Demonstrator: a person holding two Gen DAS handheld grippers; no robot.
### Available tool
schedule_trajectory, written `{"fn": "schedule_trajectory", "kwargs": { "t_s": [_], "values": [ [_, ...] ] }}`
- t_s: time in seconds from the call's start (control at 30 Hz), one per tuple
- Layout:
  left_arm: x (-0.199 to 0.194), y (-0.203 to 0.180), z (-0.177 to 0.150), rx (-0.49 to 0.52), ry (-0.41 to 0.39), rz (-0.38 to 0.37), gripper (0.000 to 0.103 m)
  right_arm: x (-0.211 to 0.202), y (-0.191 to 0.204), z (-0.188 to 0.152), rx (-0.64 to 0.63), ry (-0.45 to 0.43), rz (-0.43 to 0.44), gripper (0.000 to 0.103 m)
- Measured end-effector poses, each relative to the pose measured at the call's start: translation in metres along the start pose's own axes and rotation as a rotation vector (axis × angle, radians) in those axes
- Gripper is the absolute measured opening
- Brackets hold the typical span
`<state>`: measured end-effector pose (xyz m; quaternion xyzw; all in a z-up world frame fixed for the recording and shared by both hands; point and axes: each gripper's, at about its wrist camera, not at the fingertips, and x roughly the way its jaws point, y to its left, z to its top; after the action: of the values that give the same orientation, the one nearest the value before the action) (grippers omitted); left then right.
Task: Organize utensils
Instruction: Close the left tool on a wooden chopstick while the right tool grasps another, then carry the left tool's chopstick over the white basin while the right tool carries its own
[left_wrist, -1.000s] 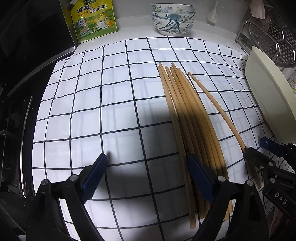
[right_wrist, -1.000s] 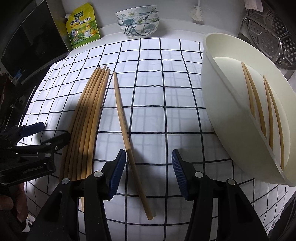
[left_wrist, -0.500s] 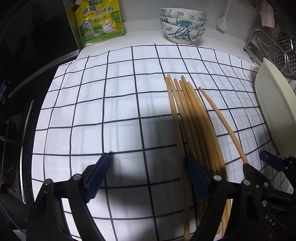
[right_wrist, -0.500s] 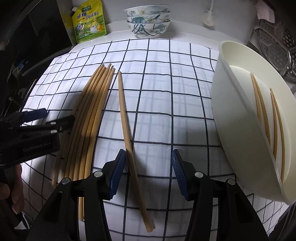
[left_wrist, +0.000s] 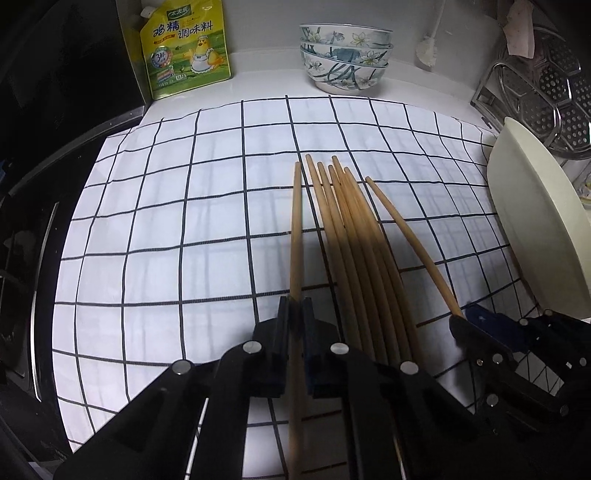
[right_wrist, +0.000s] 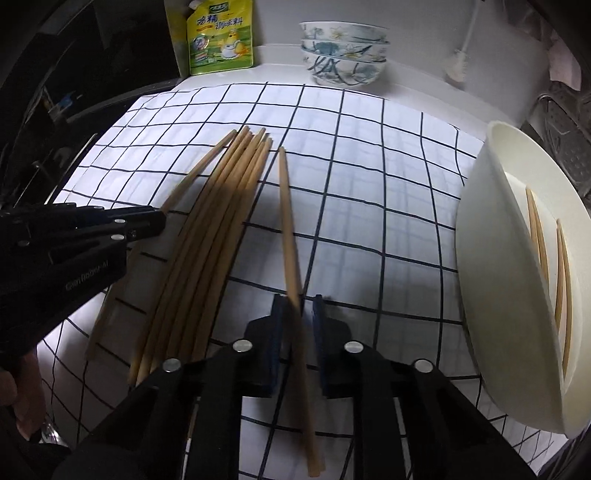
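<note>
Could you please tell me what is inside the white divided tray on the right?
The white divided tray holds chopsticks in two slots: a pair in the farther slot and a pair in the nearer one. Its near wall hides the tray floor closest to the camera.

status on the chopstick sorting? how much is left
Early. Done: four chopsticks already lie in the white holder. In hand: the left gripper is shut on the leftmost chopstick; the right gripper straddles the single chopstick, jaws nearly closed, though a small gap shows on one side. Left: a bundle of about six on the checked cloth.
</note>
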<state>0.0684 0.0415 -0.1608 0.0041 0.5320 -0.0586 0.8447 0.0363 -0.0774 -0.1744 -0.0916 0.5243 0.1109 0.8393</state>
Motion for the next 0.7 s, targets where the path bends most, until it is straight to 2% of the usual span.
{"fn": "schedule_trajectory", "kwargs": {
  "t_s": [0.2,0.33,0.53,0.7],
  "values": [
    [-0.004,0.001,-0.008,-0.011,0.029,-0.041,0.007,-0.001,-0.005,0.004,0.04,0.039,0.066,0.006],
    [-0.012,0.005,-0.012,-0.029,0.031,-0.038,0.007,-0.009,-0.012,0.001,0.076,0.049,0.097,0.006],
    [-0.032,0.007,-0.011,-0.043,0.007,-0.028,0.007,-0.029,-0.017,0.001,0.09,0.022,0.128,0.006],
    [-0.057,-0.001,-0.007,-0.03,-0.031,-0.02,0.007,-0.056,-0.025,0.005,0.094,-0.033,0.156,0.006]
  ]
}}
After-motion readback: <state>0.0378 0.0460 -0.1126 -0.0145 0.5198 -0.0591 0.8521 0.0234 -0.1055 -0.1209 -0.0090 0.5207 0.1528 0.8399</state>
